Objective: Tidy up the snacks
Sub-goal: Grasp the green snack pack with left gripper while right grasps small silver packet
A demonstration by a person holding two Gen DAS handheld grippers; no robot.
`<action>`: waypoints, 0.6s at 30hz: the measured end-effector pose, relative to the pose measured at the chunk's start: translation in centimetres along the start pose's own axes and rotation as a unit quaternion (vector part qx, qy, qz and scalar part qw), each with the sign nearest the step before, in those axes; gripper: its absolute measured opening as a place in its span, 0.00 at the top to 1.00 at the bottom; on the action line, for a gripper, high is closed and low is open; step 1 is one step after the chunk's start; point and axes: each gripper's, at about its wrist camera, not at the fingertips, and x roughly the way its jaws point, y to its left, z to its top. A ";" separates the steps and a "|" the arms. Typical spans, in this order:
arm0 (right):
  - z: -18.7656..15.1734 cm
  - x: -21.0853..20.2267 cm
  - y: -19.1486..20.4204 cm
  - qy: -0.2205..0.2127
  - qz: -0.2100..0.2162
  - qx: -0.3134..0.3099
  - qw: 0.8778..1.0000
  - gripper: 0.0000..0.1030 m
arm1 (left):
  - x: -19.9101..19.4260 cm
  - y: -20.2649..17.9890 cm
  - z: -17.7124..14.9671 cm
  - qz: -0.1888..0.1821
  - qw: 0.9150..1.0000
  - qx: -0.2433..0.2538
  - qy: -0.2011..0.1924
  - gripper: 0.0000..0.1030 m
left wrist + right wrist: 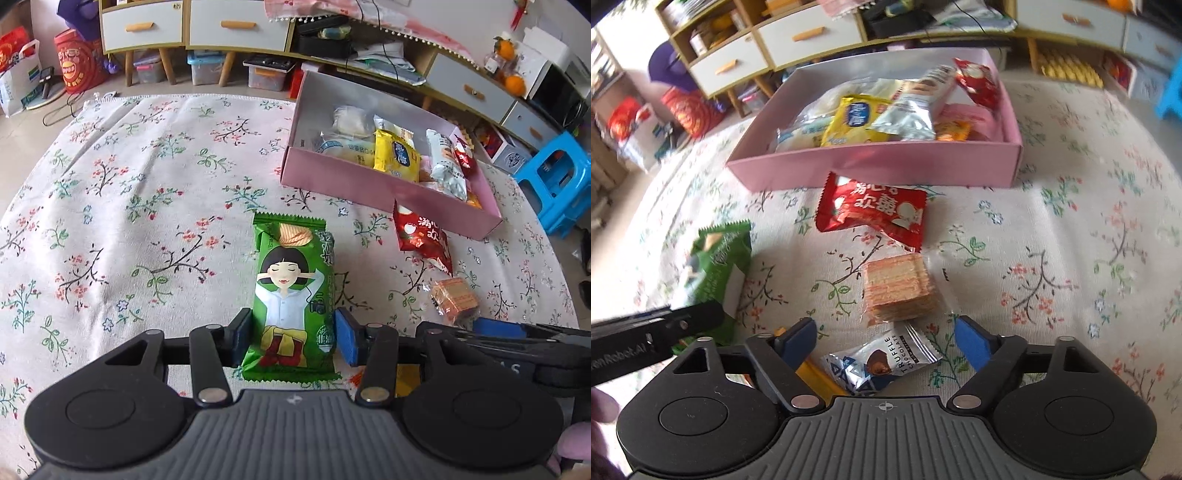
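A green snack packet [293, 295] with a girl drawn on it sits between the pads of my left gripper [293, 338], which is shut on its lower half; it also shows in the right wrist view [716, 266]. A pink box [369, 184] [886, 166] holds several snack packets. In front of it lie a red packet [423, 236] [875, 212] and a clear-wrapped wafer block [456, 299] [899, 290]. My right gripper [886, 338] is open over a silver truffle chocolate packet [882, 363], just short of the wafer block.
A floral cloth [129, 203] covers the table. Low cabinets with white drawers [184, 26] stand behind it, a blue stool [557, 184] at the right, red bags [74, 59] on the floor at the left. A yellow item [820, 376] lies under the right gripper.
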 end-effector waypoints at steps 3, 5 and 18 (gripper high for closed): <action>-0.2 -0.1 0.6 -0.009 -0.018 -0.018 1.000 0.39 | 0.2 0.4 -0.1 -0.007 1.000 -0.005 0.005 0.53; -0.4 -0.1 0.8 -0.015 -0.022 -0.029 0.999 0.45 | 0.4 0.5 -0.2 -0.011 1.000 -0.006 0.005 0.52; 0.4 -1.8 -0.9 -0.016 0.035 -0.020 0.999 0.87 | -0.9 1.5 0.0 -0.056 0.997 -0.044 -0.002 0.58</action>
